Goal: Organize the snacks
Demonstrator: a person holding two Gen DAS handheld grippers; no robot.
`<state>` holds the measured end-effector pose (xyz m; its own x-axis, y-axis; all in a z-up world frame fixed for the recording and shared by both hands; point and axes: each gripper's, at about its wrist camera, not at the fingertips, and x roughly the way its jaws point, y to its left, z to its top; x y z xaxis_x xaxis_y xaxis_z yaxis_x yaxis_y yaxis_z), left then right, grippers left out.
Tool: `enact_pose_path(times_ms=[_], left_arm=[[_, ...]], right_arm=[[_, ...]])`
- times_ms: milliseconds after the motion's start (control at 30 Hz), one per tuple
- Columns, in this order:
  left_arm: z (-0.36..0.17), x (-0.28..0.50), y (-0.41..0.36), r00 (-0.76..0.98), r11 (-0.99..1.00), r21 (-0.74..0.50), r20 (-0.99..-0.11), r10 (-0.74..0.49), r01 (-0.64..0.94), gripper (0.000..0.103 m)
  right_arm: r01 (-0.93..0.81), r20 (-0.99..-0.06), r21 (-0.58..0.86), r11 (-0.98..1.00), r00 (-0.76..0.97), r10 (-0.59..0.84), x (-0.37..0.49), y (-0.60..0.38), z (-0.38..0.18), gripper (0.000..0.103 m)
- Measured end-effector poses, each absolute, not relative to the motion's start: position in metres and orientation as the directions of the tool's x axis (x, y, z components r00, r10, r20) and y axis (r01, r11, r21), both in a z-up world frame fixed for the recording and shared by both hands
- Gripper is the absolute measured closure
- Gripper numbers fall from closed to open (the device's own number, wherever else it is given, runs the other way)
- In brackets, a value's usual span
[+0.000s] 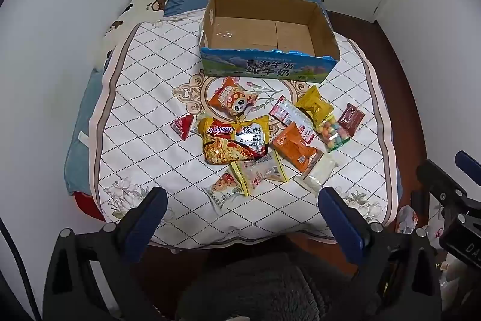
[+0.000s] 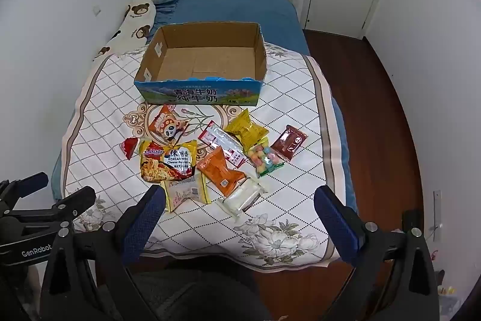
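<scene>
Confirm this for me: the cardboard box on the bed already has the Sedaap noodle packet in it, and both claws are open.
Wrong on the packet. The cardboard box is empty; the Sedaap noodle packet lies on the quilt in front of it, as the right wrist view shows. The left claw and right claw are open.

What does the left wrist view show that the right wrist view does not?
Only the left wrist view shows the pizza-print packet, which is hidden behind a finger in the right view, and the right gripper at its edge. Only the right wrist view shows the left gripper from the side. Both show the empty cardboard box and the noodle packet on the quilt.
</scene>
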<state>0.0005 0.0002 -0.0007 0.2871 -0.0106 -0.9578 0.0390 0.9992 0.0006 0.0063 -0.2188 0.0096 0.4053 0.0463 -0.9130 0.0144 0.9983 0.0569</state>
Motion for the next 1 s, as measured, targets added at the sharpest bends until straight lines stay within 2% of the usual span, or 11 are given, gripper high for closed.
enact_pose_path(times_ms=[1000], left_arm=[[0.0025,-0.0015,0.0008,0.311,0.999,0.014,-0.95,-0.001,0.047,0.0]], right_arm=[[0.013,-0.907,0.031,0.999,0.421,0.022,0.0058,-0.2141,0.0127,0.002]])
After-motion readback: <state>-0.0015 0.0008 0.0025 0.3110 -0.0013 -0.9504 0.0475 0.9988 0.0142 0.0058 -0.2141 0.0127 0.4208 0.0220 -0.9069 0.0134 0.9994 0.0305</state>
